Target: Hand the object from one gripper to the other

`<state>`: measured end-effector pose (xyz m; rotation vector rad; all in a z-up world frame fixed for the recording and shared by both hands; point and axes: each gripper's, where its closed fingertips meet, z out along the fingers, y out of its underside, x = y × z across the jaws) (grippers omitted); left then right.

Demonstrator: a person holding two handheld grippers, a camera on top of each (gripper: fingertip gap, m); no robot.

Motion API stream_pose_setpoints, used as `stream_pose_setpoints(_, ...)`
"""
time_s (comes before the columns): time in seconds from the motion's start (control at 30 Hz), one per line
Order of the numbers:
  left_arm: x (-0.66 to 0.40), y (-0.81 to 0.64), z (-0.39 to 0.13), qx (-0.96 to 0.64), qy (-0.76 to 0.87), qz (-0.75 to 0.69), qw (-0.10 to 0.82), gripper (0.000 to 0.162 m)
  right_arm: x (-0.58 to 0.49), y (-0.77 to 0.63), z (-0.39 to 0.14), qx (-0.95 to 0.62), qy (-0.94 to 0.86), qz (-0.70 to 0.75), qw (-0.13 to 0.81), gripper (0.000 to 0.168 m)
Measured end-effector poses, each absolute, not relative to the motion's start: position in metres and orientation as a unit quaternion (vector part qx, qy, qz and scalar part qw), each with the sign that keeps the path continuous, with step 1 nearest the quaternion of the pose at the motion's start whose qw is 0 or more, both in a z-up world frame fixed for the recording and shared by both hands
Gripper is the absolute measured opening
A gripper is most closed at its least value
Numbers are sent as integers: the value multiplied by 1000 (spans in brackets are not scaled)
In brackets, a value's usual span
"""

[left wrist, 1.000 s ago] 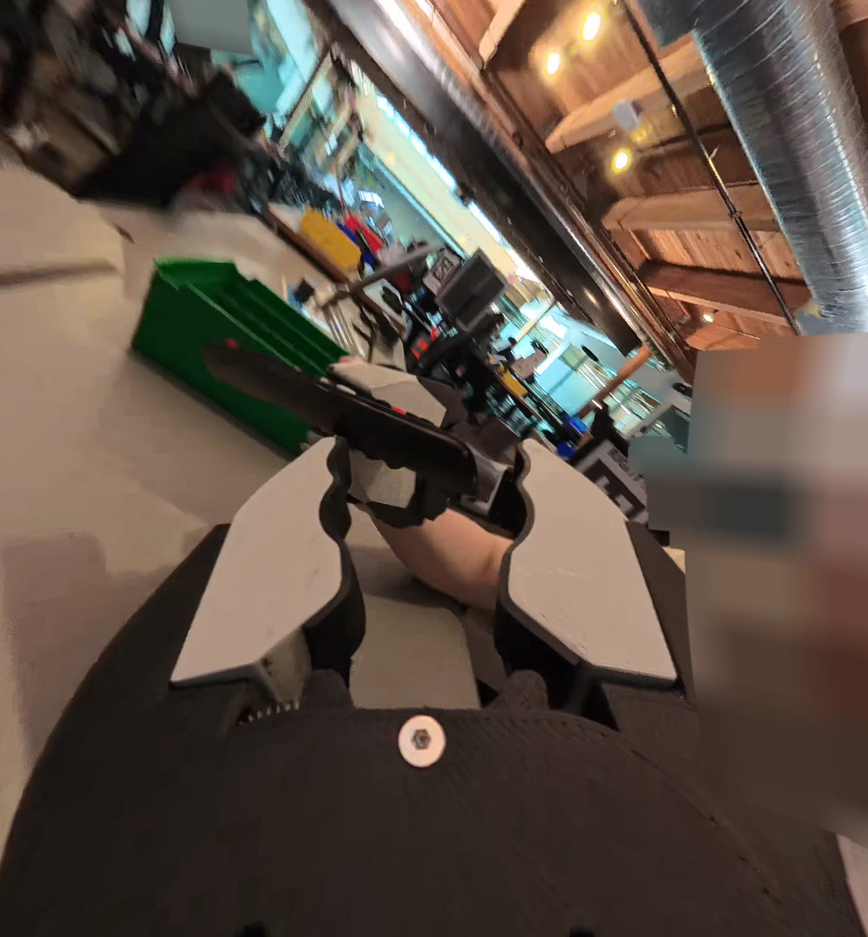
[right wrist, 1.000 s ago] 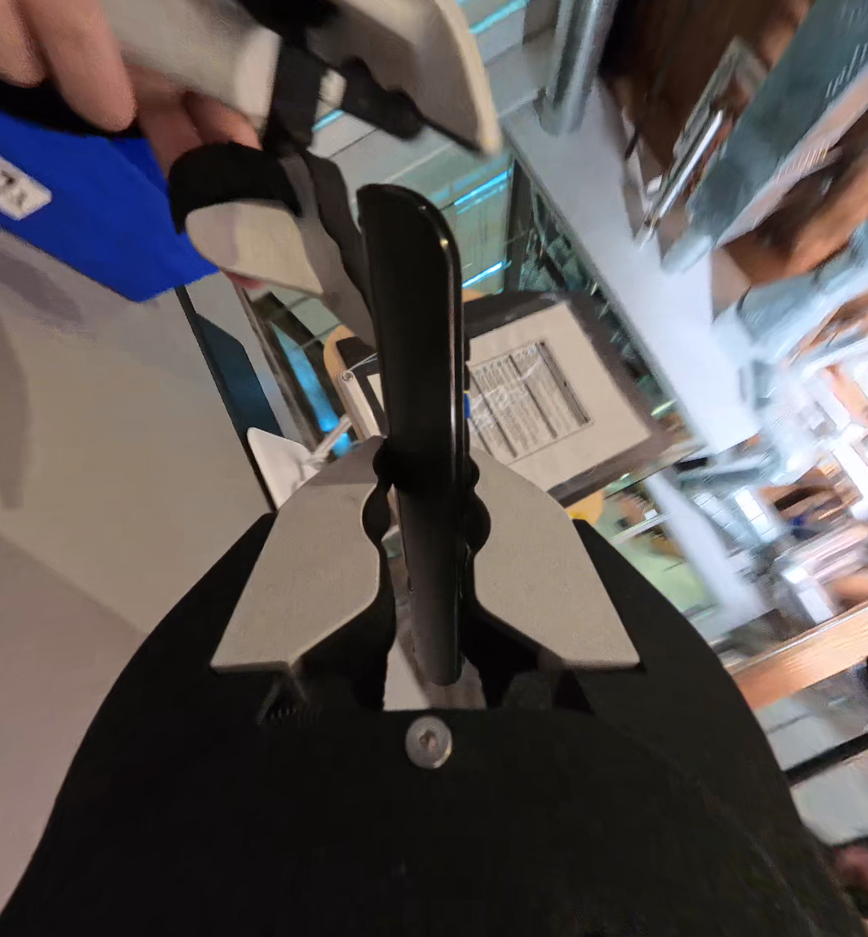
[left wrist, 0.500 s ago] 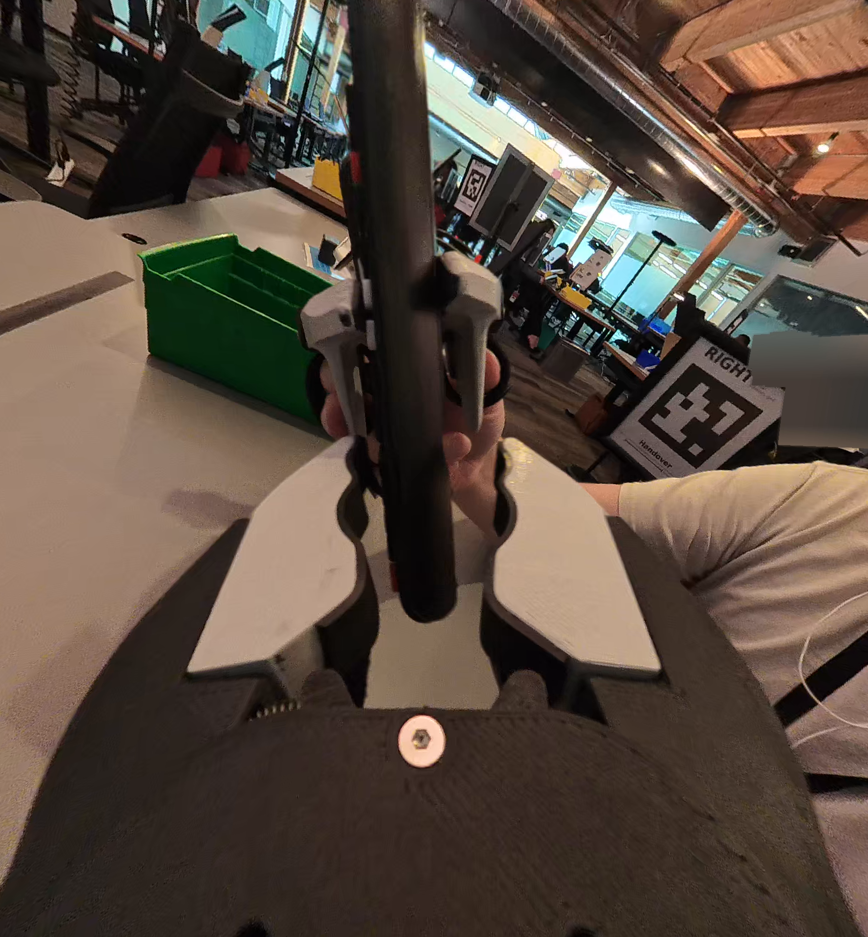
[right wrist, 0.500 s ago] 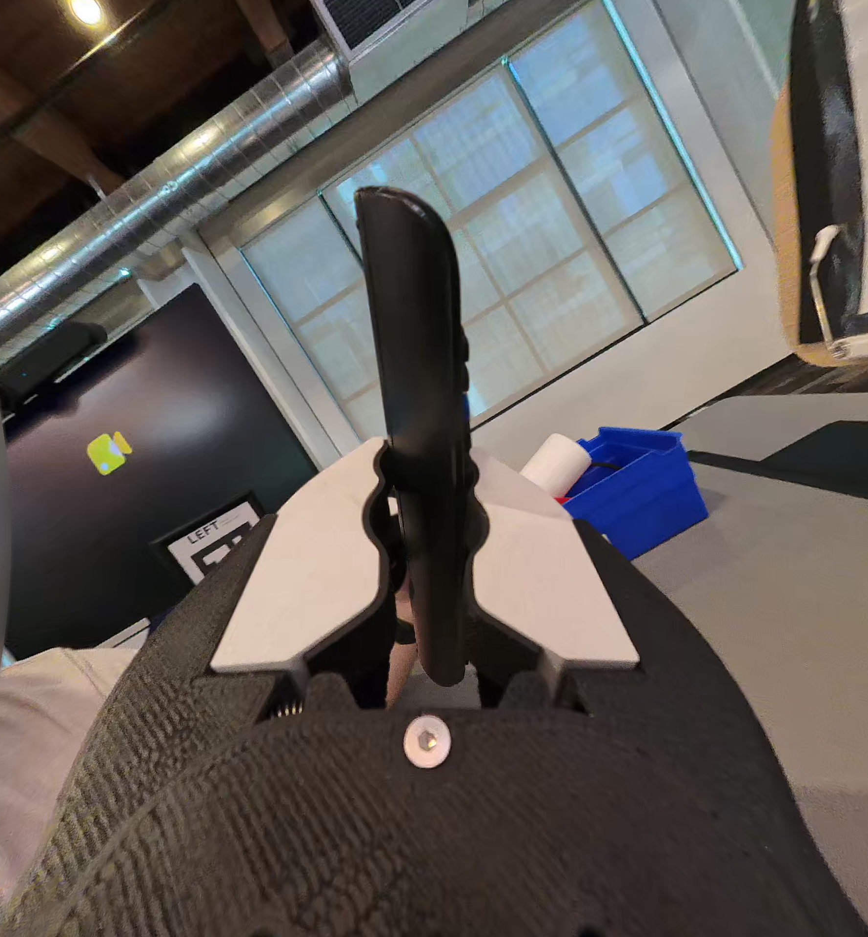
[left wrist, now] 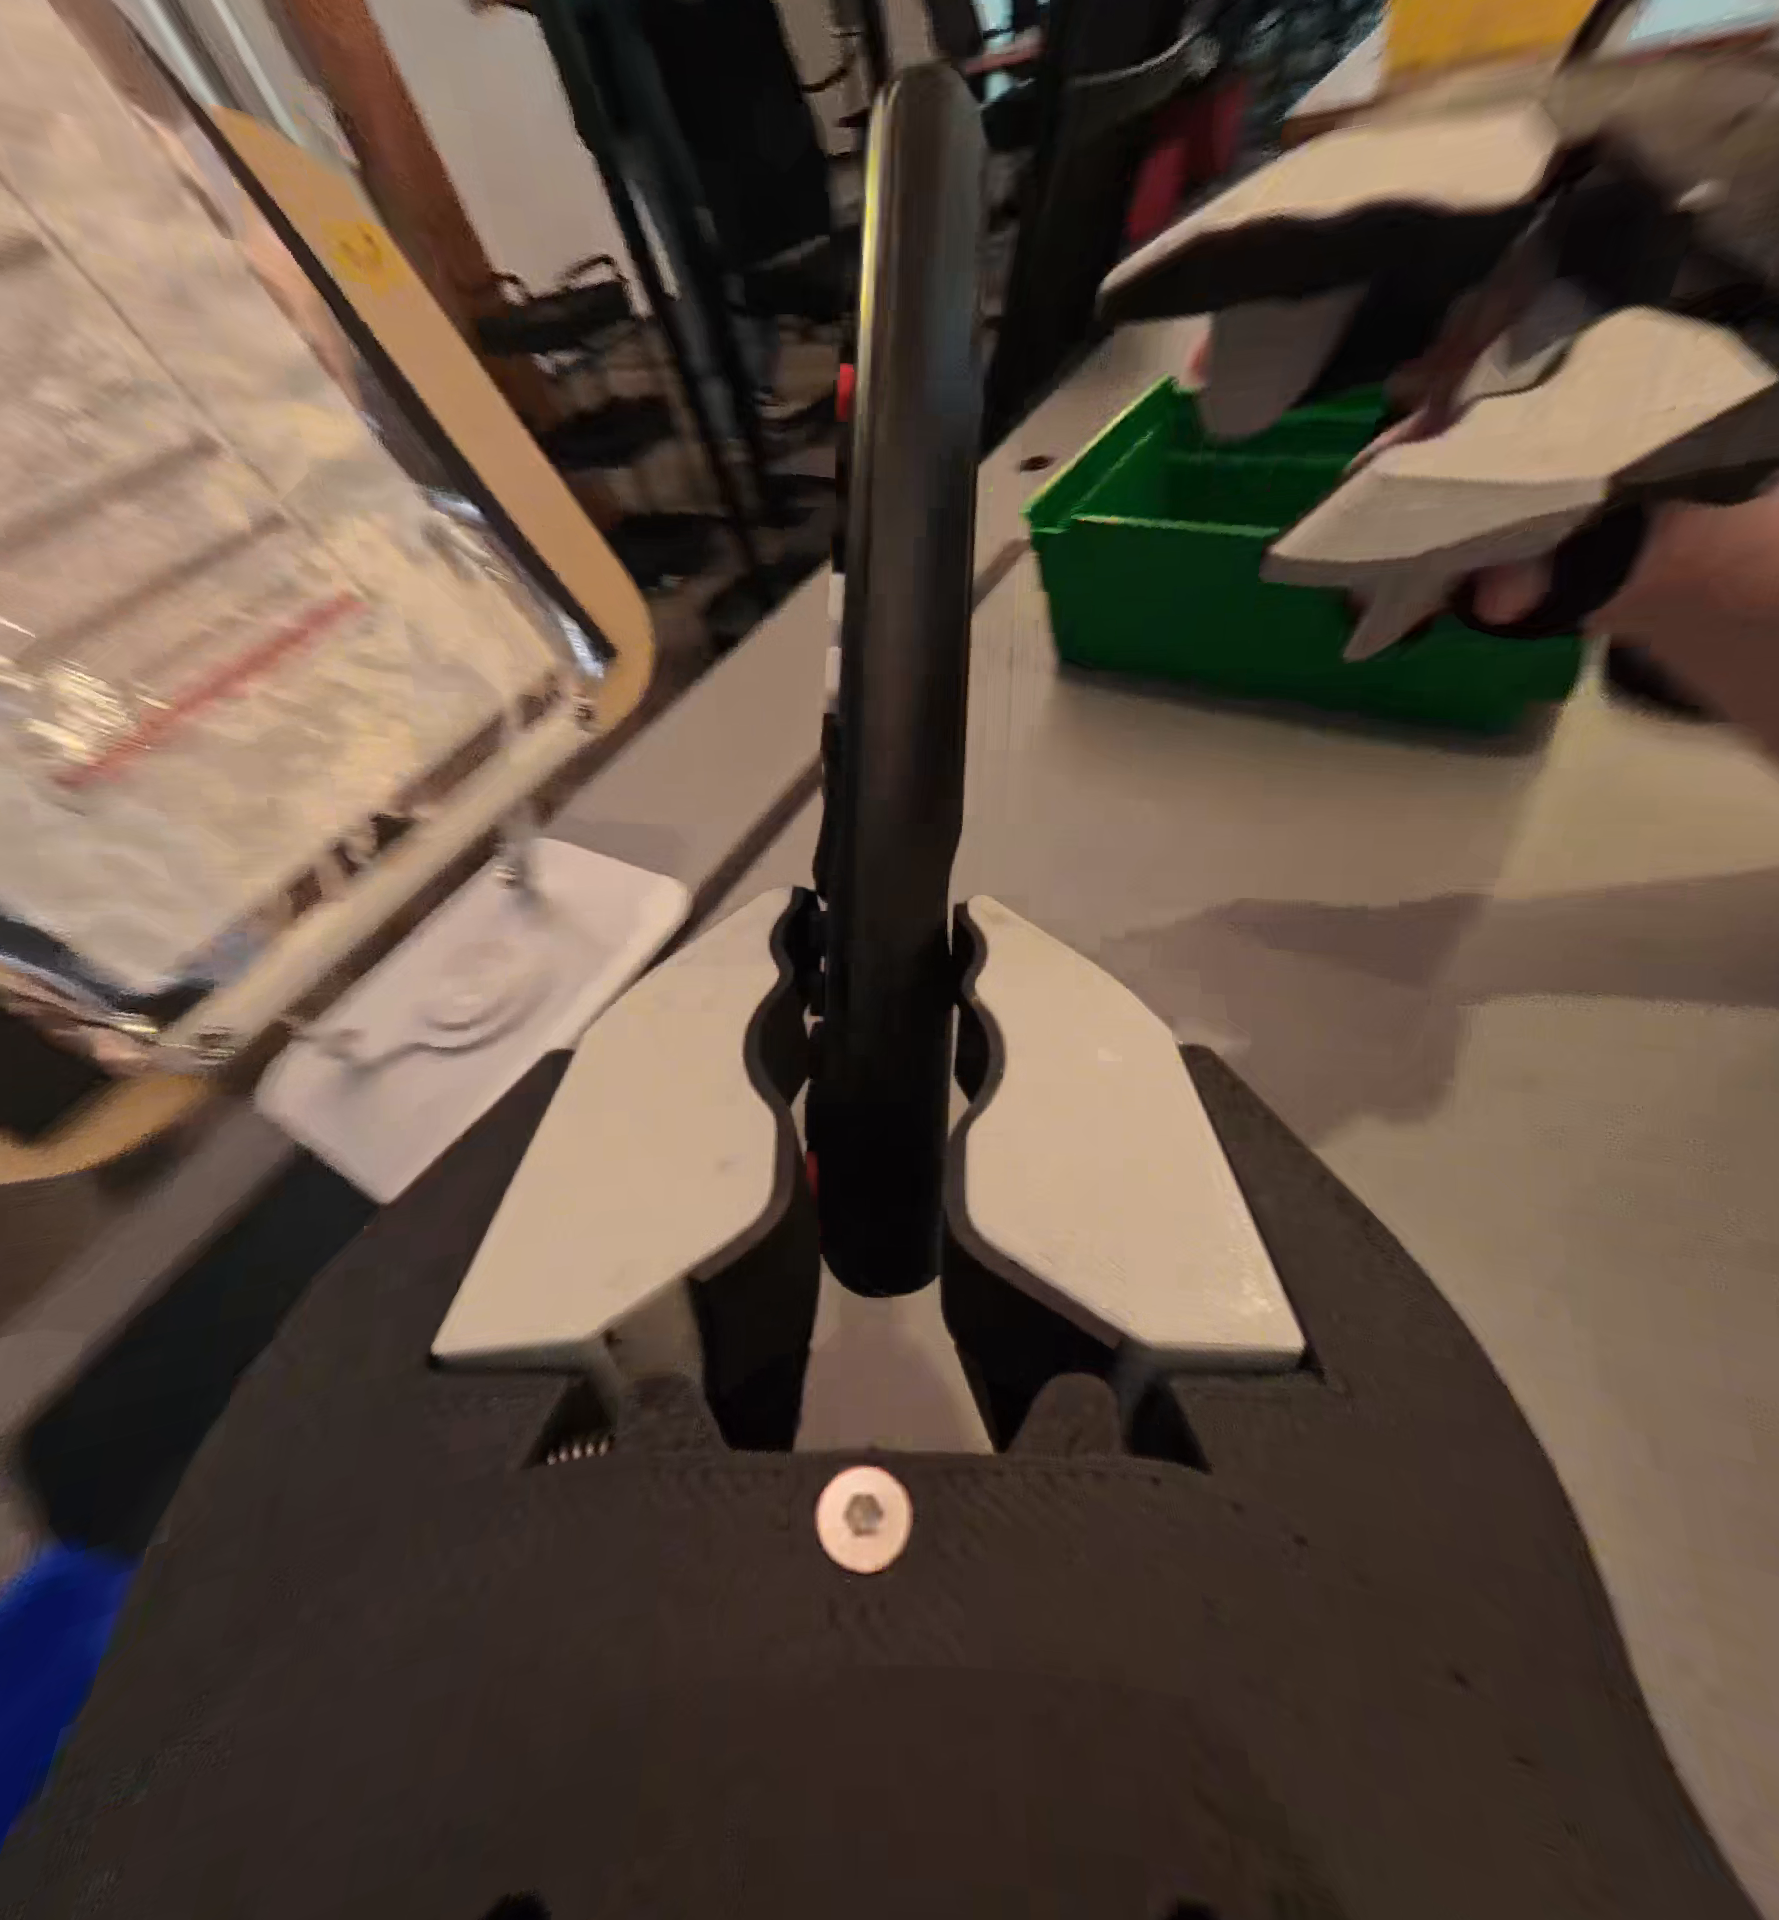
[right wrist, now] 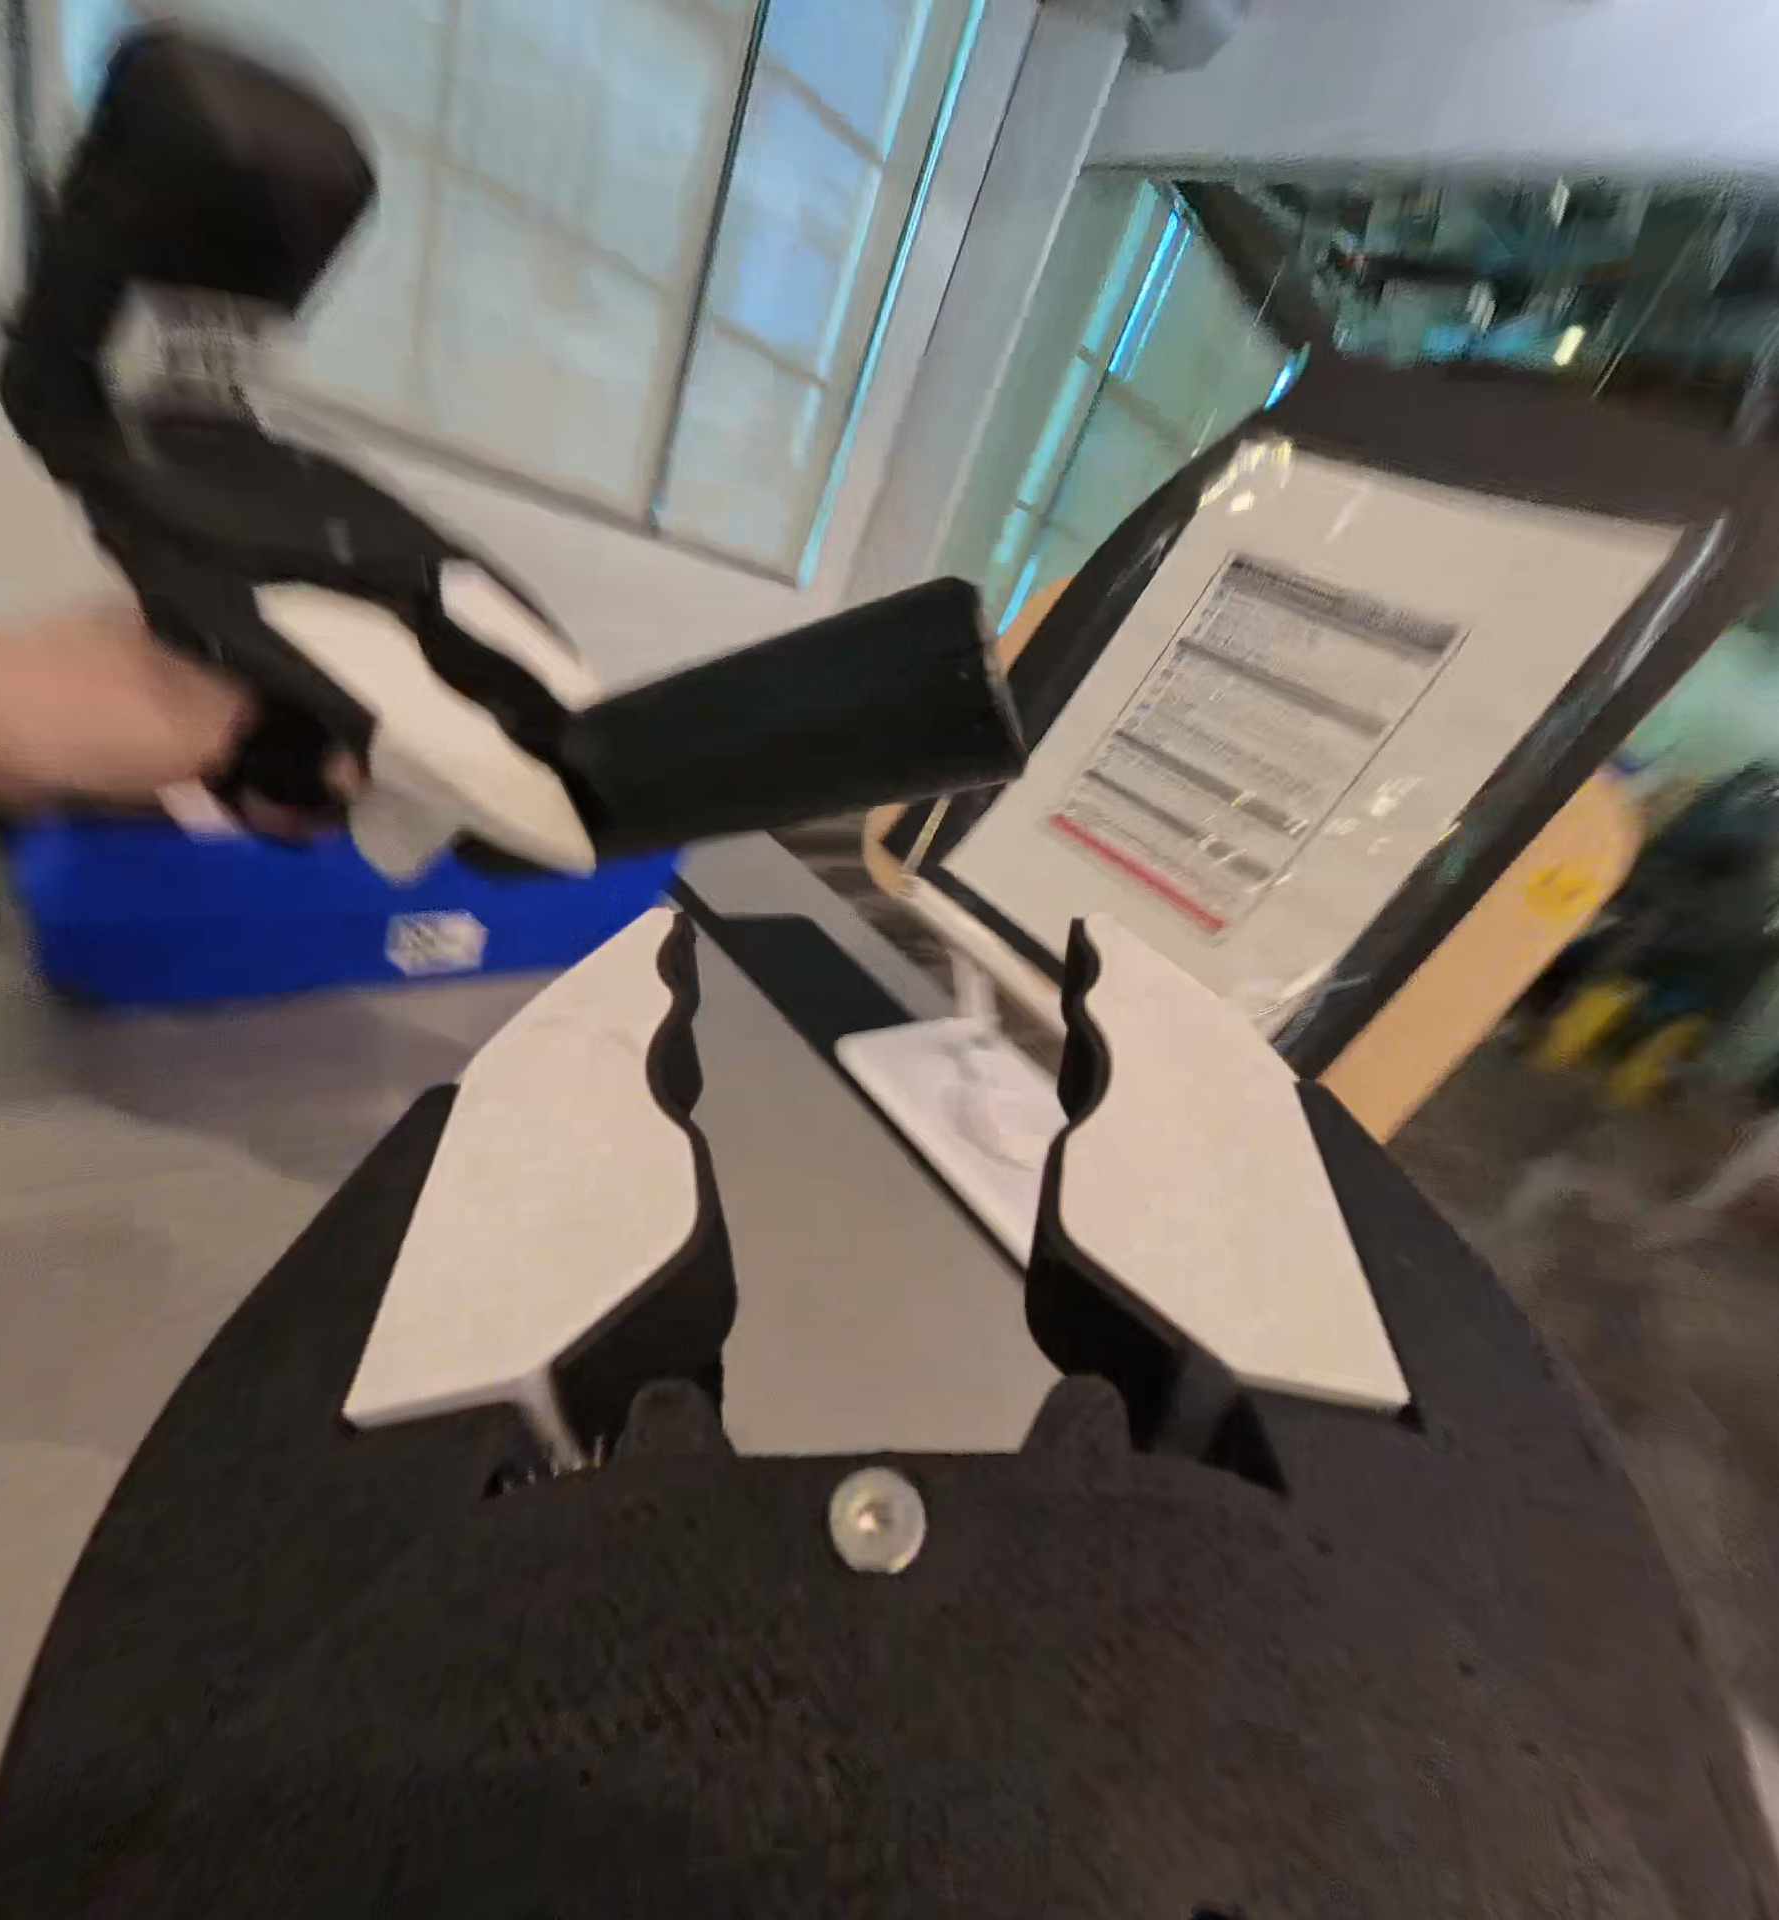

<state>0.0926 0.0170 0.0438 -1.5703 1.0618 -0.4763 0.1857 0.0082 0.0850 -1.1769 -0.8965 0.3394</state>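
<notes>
The remote (left wrist: 906, 665) has changed owners: 0.5 s ago the right gripper (right wrist: 880, 1039) clamped it, and now the left gripper (left wrist: 880, 997) has its jaws closed on the lower end. The right jaws stand open and empty, off near the green bin (left wrist: 1176, 582) above the tabletop (left wrist: 1487, 1195). The handover looks done.

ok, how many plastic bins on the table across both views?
2. A green plastic bin sits on the grey table in the left wrist view; a blue plastic bin sits in the right wrist view. Others may lie out of frame.
</notes>
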Motion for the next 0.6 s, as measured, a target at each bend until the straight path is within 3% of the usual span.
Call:
stream_pose_setpoints(0.17,100,12,46,-601,517,2,609,24,163,-10,69,-417,-545,-148,712,69)
stream_pose_setpoints(0.43,115,5,31,-539,586,170,580,24,160,-3,56,-392,-569,-256,676,68)
stream_pose_setpoints(0.6,117,1,27,-499,612,224,571,25,159,-1,42,-386,-598,-261,653,50)
